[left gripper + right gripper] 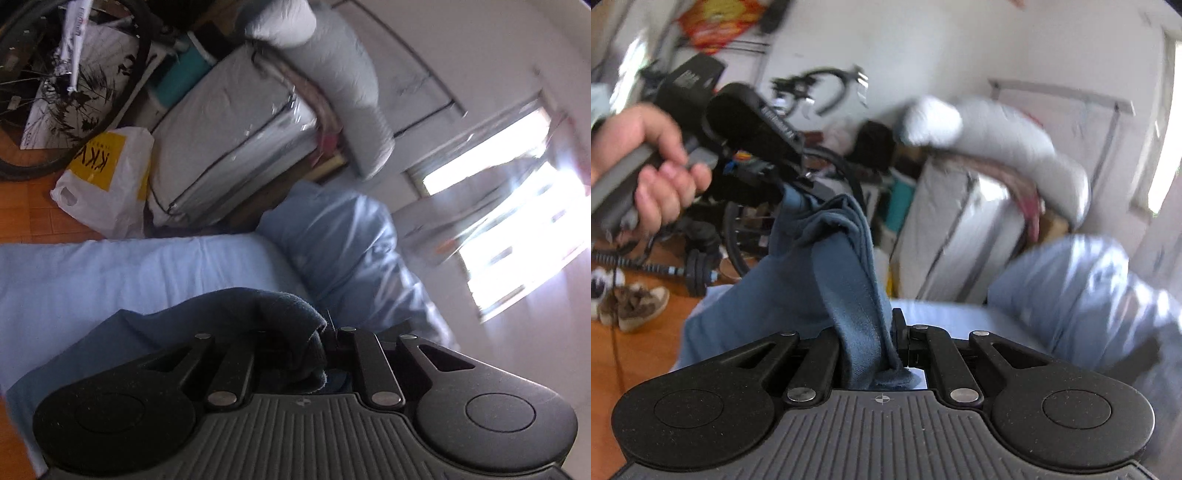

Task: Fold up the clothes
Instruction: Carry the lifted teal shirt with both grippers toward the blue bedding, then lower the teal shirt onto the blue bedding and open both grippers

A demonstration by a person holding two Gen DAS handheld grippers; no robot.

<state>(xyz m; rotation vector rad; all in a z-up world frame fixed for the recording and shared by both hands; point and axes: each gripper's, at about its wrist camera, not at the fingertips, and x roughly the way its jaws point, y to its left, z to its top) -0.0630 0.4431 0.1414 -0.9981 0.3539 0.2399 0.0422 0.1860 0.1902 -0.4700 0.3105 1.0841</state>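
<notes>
At bottom centre of the right wrist view, the right gripper (pixel 894 354) is clamped on a bunched edge of the blue garment (pixel 798 291), the cloth pinched between its jaws and spilling out just behind them. From there the garment rises up and to the left as a taut band to the left gripper (pixel 798 190), seen in the upper left of that frame, which grips its other end; a hand (pixel 646 162) holds that gripper's grey handle. Beneath the hanging cloth lies the pale blue bed (pixel 945 314). A crumpled duvet (pixel 1082 295) sits at right. Left of the bed, on the wooden floor (pixel 646 350), are shoes (pixel 631 302) and a dumbbell (pixel 690 273).

Low in the left wrist view, the left gripper (pixel 325 343) is likewise closed on a fold of the garment (pixel 258 314), which drapes over its left finger and falls leftward onto the bed (pixel 129 266). Beyond, the duvet (pixel 347 236) is heaped at centre right. Farther off stand a white and yellow bag (pixel 107 177), a zipped storage case (pixel 229 140) and, in the upper left, a bicycle wheel (pixel 55 85). A bright window (pixel 517 221) fills the right edge.
</notes>
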